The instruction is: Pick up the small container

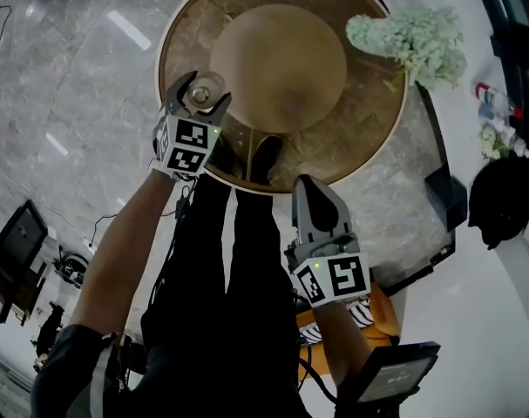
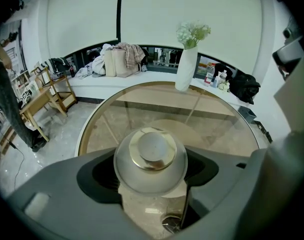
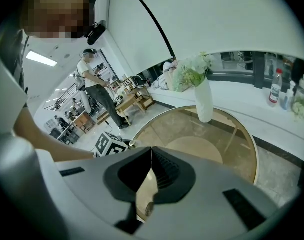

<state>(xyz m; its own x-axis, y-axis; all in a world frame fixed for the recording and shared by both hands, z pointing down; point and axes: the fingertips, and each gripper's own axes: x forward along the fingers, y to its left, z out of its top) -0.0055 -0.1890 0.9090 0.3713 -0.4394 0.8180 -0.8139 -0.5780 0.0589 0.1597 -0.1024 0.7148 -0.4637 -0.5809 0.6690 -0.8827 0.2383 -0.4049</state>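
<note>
The small container (image 1: 203, 88), a frosted glass jar with a gold lid (image 2: 150, 156), sits at the near left rim of the round glass table (image 1: 172, 24). My left gripper (image 1: 200, 95) is shut on it, a jaw pressed against each side of the jar (image 2: 150, 165). My right gripper (image 1: 312, 192) hangs off the table's near edge, above the person's legs. It is shut with nothing between its jaws (image 3: 150, 156).
A white vase of pale flowers (image 1: 412, 37) stands at the table's far right (image 2: 186, 69). Bottles (image 1: 499, 103) and a black bag (image 1: 504, 198) lie on the white ledge beyond. A person (image 3: 96, 89) stands far off in the right gripper view.
</note>
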